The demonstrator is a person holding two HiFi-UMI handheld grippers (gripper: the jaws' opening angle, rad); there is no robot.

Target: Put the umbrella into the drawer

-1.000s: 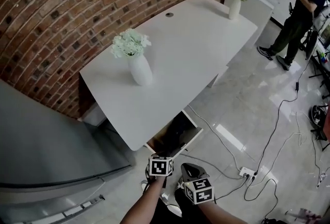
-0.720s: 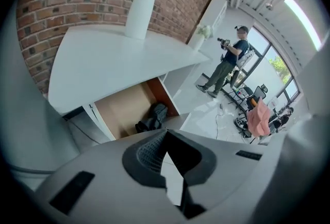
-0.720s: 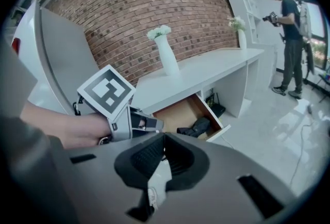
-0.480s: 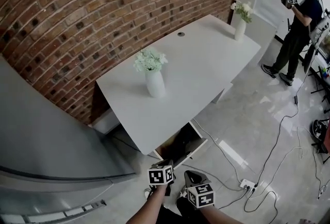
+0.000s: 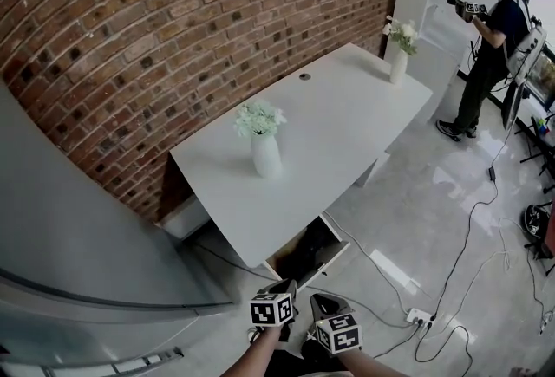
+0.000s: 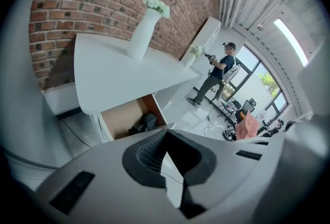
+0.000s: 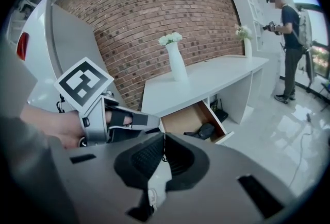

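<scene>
The desk's drawer (image 5: 334, 247) stands pulled open under the white desk (image 5: 329, 120). A dark folded umbrella (image 5: 303, 256) lies inside it, also seen as the umbrella (image 6: 145, 123) in the left gripper view and the umbrella (image 7: 204, 131) in the right gripper view. My left gripper (image 5: 288, 285) and right gripper (image 5: 317, 302) hang side by side in front of the drawer, apart from it. The left gripper (image 6: 166, 138) is shut with nothing between its pads. The right gripper (image 7: 164, 136) is shut and empty too.
Two white vases with white flowers, one (image 5: 265, 154) near and one (image 5: 398, 63) far, stand on the desk by the brick wall. A grey cabinet (image 5: 78, 254) fills the left. A person (image 5: 490, 37) stands at the far right. Cables and a power strip (image 5: 419, 316) lie on the floor.
Both grippers have risen and drawn back from the open drawer. The view has lifted, so the desk and drawer look farther off.
</scene>
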